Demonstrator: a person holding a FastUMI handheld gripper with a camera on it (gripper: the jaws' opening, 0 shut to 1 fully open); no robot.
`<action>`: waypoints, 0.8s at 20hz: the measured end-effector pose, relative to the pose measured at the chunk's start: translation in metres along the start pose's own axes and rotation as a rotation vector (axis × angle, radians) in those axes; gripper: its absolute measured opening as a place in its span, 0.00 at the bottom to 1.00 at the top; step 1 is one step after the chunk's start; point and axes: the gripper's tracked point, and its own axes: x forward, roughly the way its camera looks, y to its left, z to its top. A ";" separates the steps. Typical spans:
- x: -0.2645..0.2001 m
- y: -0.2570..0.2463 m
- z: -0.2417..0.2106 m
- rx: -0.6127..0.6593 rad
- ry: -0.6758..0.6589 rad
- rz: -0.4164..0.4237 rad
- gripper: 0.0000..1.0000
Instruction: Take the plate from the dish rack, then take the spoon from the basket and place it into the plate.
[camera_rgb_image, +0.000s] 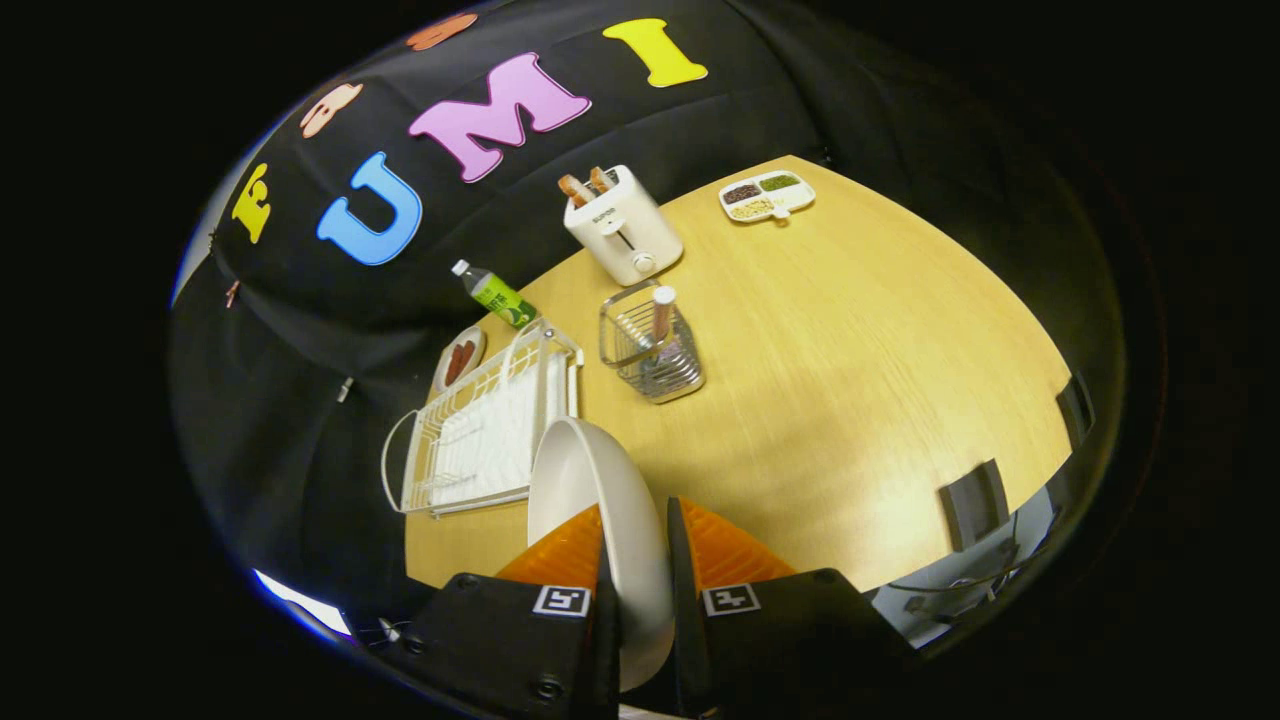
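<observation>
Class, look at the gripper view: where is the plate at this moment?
The plate stands on edge between the fingers of the hand-held gripper, which is shut on it, lifted over the table just beside the empty dish rack.

Plate (590, 500) held on edge between the fingers, above the near part of the table (850, 400).

The gripper (640, 535) had both fingers pressed on the plate, one on each face. Just beyond the plate, to the left, the rack (490, 430) lay at the table's left edge. To the rack's right, and apart from it, the basket (650, 345) stood with the spoon (662, 312) upright in it. Behind the basket was the toaster (625, 235), with bread in its slots. A bottle (497, 295) lay behind the rack, a small dish (460, 358) beside it. A divided tray (767, 195) sat at the far edge, right of the toaster.
</observation>
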 end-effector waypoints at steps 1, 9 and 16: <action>0.014 -0.008 0.002 0.003 0.010 -0.008 0.26; 0.072 -0.037 -0.001 -0.008 0.146 0.030 0.27; 0.102 -0.069 -0.008 -0.077 0.198 0.051 0.36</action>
